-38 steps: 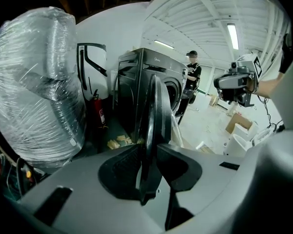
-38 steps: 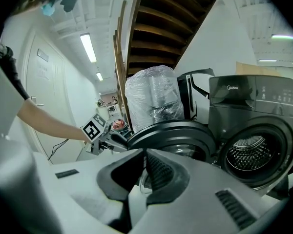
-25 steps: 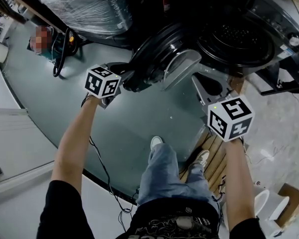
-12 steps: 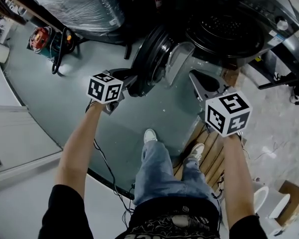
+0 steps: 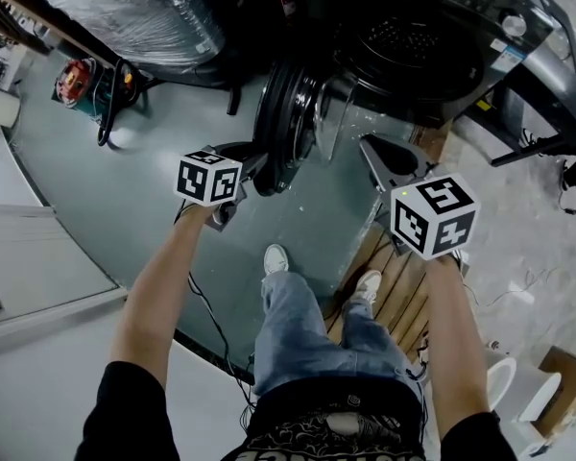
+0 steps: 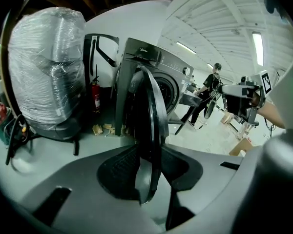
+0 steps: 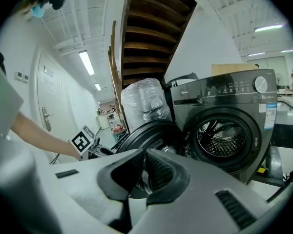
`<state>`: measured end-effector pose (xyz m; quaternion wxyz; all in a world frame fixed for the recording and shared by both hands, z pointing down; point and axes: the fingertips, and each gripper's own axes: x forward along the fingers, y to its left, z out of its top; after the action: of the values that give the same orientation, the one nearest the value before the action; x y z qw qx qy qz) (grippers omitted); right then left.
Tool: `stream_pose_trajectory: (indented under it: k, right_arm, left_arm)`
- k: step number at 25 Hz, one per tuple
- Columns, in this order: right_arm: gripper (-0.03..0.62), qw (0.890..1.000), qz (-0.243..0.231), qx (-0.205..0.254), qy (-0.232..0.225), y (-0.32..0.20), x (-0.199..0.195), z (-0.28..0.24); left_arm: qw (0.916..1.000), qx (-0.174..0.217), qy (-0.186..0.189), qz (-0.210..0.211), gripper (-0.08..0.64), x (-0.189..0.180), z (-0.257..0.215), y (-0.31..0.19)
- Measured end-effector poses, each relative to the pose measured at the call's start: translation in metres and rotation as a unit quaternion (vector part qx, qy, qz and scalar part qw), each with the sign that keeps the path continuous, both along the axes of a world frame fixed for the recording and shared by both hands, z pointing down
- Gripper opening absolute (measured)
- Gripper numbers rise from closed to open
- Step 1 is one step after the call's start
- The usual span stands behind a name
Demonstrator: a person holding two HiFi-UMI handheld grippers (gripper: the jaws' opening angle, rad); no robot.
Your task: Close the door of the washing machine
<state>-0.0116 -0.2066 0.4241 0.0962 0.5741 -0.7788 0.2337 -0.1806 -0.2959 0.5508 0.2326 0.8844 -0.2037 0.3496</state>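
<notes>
The dark grey front-loading washing machine (image 5: 432, 41) stands open, its steel drum (image 7: 224, 135) showing. Its round black door (image 5: 286, 123) stands about edge-on to me, partly swung. My left gripper (image 5: 257, 169) is shut on the door's rim, which runs between the pads in the left gripper view (image 6: 149, 152); its jaws have just been easing open a little. My right gripper (image 5: 378, 154) hovers to the right of the door, below the drum opening, touching nothing. In the right gripper view (image 7: 144, 155) its jaws stand shut and hold nothing, with the door (image 7: 146, 130) behind them.
A plastic-wrapped appliance (image 5: 125, 8) stands left of the machine, a red fire extinguisher (image 6: 96, 99) beside it. A wooden pallet (image 5: 396, 286) lies under my right arm. Cables (image 5: 115, 104) trail on the grey floor. A person (image 6: 212, 89) stands far off.
The door has swung from facing me with its glass bowl showing to nearly edge-on, nearer the machine. The left gripper stayed on its rim; both grippers moved with it.
</notes>
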Motion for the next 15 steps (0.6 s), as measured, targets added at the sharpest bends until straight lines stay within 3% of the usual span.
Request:
stream_pose_trajectory:
  k: [15]
  right_arm:
    - [0.023, 1.000, 0.021, -0.003, -0.003, 0.048, 0.067, 0.003]
  left_arm:
    - [0.9972, -0.045, 0.014, -0.057, 0.165, 0.096, 0.003, 0.063]
